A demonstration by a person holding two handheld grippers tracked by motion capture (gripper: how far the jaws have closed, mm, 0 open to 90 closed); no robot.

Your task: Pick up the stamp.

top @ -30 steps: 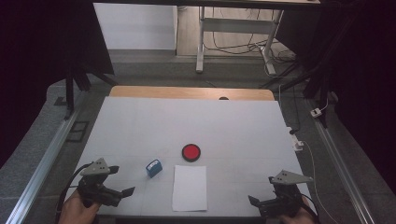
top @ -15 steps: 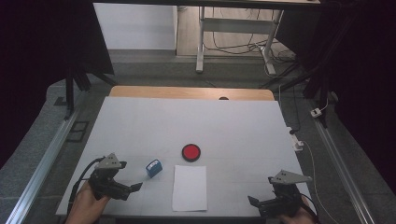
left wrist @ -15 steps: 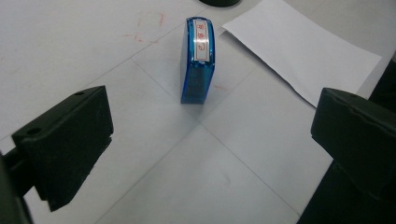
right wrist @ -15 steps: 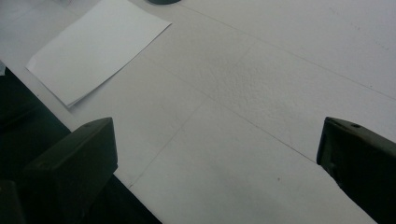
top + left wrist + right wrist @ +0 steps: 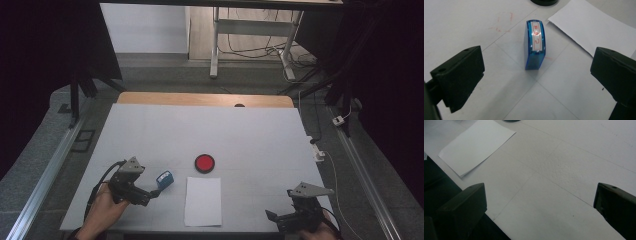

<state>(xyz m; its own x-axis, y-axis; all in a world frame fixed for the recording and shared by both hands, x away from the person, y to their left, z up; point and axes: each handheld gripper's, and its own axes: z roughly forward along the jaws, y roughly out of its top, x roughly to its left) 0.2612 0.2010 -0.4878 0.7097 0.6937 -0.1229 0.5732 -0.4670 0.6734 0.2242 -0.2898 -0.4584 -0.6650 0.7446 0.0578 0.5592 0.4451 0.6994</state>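
Since the earlier frames, the left hand-held gripper (image 5: pixel 154 192) has advanced from the near left corner of the counter (image 5: pixel 150 130) toward the small translucent blue plastic stamp (image 5: pixel 164 179); the right hand-held gripper (image 5: pixel 272 217) has kept its place at the near right corner. Left hand-held gripper: jaws spread wide, nothing between them. In the left gripper view the stamp (image 5: pixel 535 45) stands just ahead of the jaws, centred in the gap and touching neither. It rests on the counter close to the near edge, left of centre, just beside the left edge of the white rectangular sheet of paper (image 5: pixel 203 200). The stamp is a rounded block with a white label strip on top carrying red characters, too small and glare-struck to read; faint red ink marks lie on the counter beyond it. A round red ink pad in a black rim (image 5: pixel 204 163) sits just past the far edge of the paper. Right hand-held gripper: jaws likewise wide apart and empty, over bare counter, with the paper (image 5: pixel 475 146) well to their left. Counter surface: matt white, finely textured, crossed by thin seams.
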